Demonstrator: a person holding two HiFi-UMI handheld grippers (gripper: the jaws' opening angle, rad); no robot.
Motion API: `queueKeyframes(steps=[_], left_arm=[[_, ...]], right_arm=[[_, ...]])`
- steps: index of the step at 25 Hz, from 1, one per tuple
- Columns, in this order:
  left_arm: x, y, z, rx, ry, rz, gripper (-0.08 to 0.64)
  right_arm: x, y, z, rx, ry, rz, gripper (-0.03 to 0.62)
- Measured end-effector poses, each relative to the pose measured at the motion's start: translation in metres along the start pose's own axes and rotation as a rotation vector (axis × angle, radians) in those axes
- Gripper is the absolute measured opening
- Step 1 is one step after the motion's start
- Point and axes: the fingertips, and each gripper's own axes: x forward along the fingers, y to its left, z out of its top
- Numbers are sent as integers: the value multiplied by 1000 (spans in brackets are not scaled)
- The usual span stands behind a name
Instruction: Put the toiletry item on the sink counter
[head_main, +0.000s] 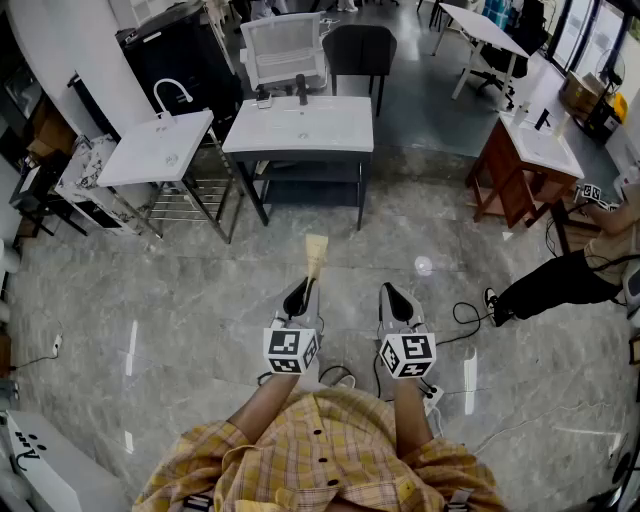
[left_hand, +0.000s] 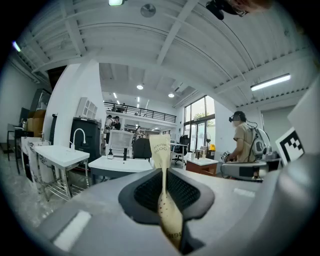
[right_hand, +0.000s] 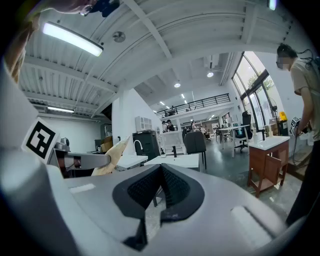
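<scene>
tube (left_hand: 161, 150) beige, flat, printed | left tongs (head_main: 301, 296) clamped on it | right tongs (right_hand: 160, 175) closed, empty

The flat tan paper packet (head_main: 316, 254) is long and thin, with dark letters near its wide top end and little dark dots lower down. It stands almost straight up on its thin edge. Its bottom part is pinched tight between the left tongs (head_main: 303, 291), and its top sticks out past their tips. It is up in the air over the shiny grey floor.

The white sink counter (head_main: 300, 127) is flat, on dark legs, with a black tap at its back edge. It stands well apart from the packet, straight ahead of it.
</scene>
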Motion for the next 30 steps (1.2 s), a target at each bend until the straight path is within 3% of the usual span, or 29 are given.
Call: queueKeyframes(steps=[7,16,20,30], left_arm=[[0,-12,-1,1,17,-14,31],[36,-25,-24,-18,42,-69,31],[75,-25,-18,-26,21,-96,31],[218,-6,21,-48,11,-111,31]], right_arm=[[-5,-5,8,43,-19,24,0],[1,-35,1,43,-42,-36,2],[27,-66,9,28,-47,-63,2],[140,-136,53,8,-13,-33,1]])
